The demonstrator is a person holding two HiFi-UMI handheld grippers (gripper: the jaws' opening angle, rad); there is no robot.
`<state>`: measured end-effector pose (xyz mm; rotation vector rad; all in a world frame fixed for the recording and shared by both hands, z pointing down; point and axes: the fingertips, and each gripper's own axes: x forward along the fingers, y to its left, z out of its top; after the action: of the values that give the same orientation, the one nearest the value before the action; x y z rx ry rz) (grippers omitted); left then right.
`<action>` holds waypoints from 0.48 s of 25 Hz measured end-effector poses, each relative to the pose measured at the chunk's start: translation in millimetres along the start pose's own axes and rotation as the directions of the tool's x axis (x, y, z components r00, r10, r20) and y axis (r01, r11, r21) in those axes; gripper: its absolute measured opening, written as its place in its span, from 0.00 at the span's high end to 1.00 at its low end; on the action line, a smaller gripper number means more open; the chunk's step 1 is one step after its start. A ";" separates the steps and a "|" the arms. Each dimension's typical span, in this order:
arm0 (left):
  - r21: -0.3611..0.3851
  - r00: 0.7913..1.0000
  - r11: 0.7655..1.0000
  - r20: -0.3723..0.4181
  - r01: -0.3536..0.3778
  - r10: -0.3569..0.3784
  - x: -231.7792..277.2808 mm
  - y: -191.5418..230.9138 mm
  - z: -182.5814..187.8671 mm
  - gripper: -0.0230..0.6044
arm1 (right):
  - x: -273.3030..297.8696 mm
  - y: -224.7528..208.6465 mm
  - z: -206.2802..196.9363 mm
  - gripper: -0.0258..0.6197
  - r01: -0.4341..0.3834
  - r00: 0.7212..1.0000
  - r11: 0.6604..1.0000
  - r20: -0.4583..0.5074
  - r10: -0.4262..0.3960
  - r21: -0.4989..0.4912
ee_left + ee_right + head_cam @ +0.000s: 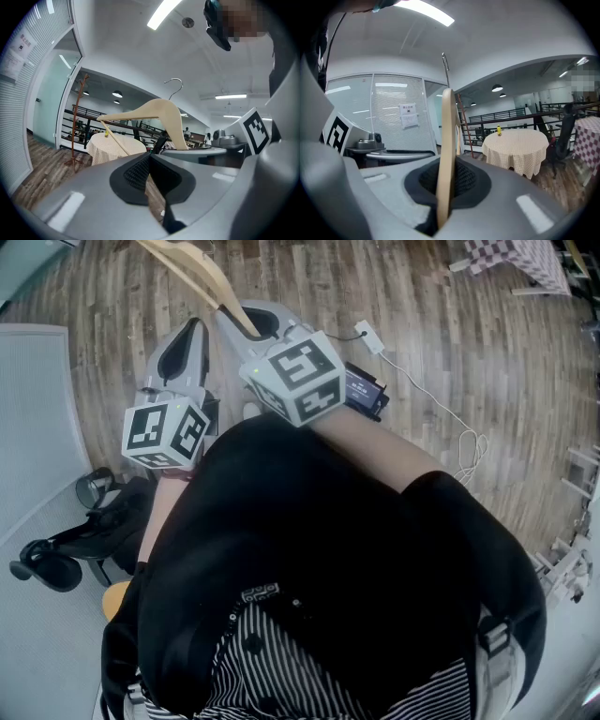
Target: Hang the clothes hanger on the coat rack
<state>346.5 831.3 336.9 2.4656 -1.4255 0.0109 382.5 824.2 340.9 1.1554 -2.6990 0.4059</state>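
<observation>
My right gripper (251,326) is shut on one arm of a pale wooden clothes hanger (192,268), which juts out up and to the left over the wood floor. In the right gripper view the hanger (446,136) stands edge-on between the pads, its metal hook (446,63) on top. From the left gripper view I see the hanger (161,115) side-on, held up to the right of the jaws. The left gripper (150,158) is shut on nothing, beside the right one. The thin red-brown coat rack (79,124) stands far off by the glass wall; in the right gripper view the rack (465,123) is just behind the hanger.
A round table with a checked cloth (514,146) stands beyond the rack, with a black railing behind it. A black office chair (66,545) is at my left. A white cable (427,395) and a dark box (361,390) lie on the floor ahead.
</observation>
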 end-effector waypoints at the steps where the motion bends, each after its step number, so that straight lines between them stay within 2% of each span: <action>1: -0.013 1.000 1.000 0.014 0.004 -0.004 -0.9 -1.3 2.4 0.97 | -0.7 0.3 -0.6 0.95 -0.001 1.000 1.000 0.000 0.001 -0.002; 3: -0.027 1.000 1.000 0.030 0.009 -0.008 -2.5 -3.7 4.9 0.97 | -2.2 1.2 -1.6 0.95 -0.003 1.000 1.000 0.002 0.003 -0.002; 8: 0.009 1.000 1.000 -0.007 0.000 0.001 -3.7 -8.6 -2.7 0.97 | -7.5 1.3 -0.3 0.95 -0.008 1.000 1.000 0.024 0.008 0.022; 12: 0.019 1.000 1.000 -0.006 -0.007 0.007 -4.7 -17.0 -6.3 0.97 | -13.6 0.3 -4.1 0.95 -0.017 0.999 0.999 0.039 0.016 0.039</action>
<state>359.4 844.8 338.1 2.4735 -1.4387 0.0331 391.8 835.0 341.1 1.1639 -2.7474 0.4457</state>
